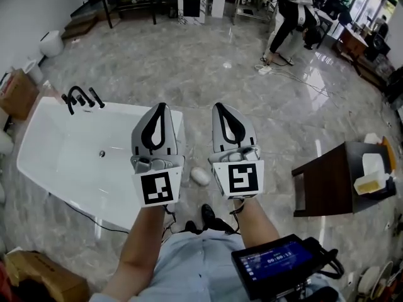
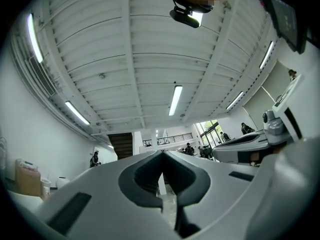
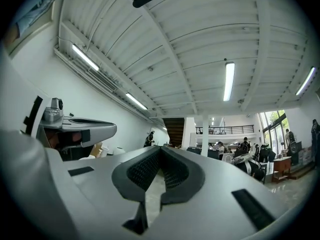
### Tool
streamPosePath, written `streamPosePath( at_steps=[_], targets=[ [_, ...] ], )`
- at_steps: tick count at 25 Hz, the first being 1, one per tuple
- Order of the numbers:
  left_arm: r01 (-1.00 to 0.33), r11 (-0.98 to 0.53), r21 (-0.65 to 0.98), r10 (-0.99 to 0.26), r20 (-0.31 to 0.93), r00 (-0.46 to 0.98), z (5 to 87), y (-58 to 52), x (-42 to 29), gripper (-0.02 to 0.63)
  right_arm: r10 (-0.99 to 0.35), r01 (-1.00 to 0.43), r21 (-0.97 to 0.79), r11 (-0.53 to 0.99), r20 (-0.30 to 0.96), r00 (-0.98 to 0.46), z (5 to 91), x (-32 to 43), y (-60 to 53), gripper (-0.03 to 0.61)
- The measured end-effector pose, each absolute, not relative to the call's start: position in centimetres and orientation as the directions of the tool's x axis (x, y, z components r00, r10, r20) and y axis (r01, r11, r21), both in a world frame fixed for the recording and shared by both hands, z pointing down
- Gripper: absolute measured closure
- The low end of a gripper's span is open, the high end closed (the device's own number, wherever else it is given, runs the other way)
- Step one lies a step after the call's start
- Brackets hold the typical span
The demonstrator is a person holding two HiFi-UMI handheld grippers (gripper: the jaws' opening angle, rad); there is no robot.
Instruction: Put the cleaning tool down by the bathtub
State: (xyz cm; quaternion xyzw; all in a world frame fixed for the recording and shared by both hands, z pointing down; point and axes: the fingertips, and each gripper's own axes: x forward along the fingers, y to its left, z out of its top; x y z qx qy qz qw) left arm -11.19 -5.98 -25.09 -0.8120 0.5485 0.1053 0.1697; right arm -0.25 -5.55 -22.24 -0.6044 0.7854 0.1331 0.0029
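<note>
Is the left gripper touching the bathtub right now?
Apart. The left gripper view shows the left gripper, fingers shut, facing only the ceiling and open room; the head view shows it held up in front of the bathtub.

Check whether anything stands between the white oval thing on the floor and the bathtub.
Nothing visible does. The white oval thing lies on the floor just off the bathtub's end, with only floor showing between them.

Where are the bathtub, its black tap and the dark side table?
bathtub [image 1: 60,150], head view, bare white inner wall.
tap [image 1: 80,97], head view, black spout at the tub's far end.
side table [image 1: 322,184], head view, dark side panel.
</note>
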Motion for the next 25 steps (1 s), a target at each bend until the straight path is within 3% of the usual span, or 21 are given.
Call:
streamPosePath(
  at_steps=[5,11,25],
  targets=[
    [-0.921,-0.353,-0.164,-0.843,-0.371,0.389,-25.8,-4.5,-11.4,0.598,-0.938,-0.951,0.230,0.205,-0.230,-0.258,-24.2,-1.0,-4.2,0.566],
    [-0.922,-0.351,-0.164,-0.842,-0.376,0.387,-26.2,-4.2,-11.4,0.598,-0.947,-0.948,0.228,0.221,-0.180,-0.265,-23.3,-1.2,-3.9,0.566],
    [-0.921,-0.353,-0.164,-0.838,-0.383,0.389,-26.5,-3.7,-11.6,0.600,-0.935,-0.954,0.224,0.199,-0.247,-0.253,-24.5,-1.6,-3.4,0.566]
  ],
)
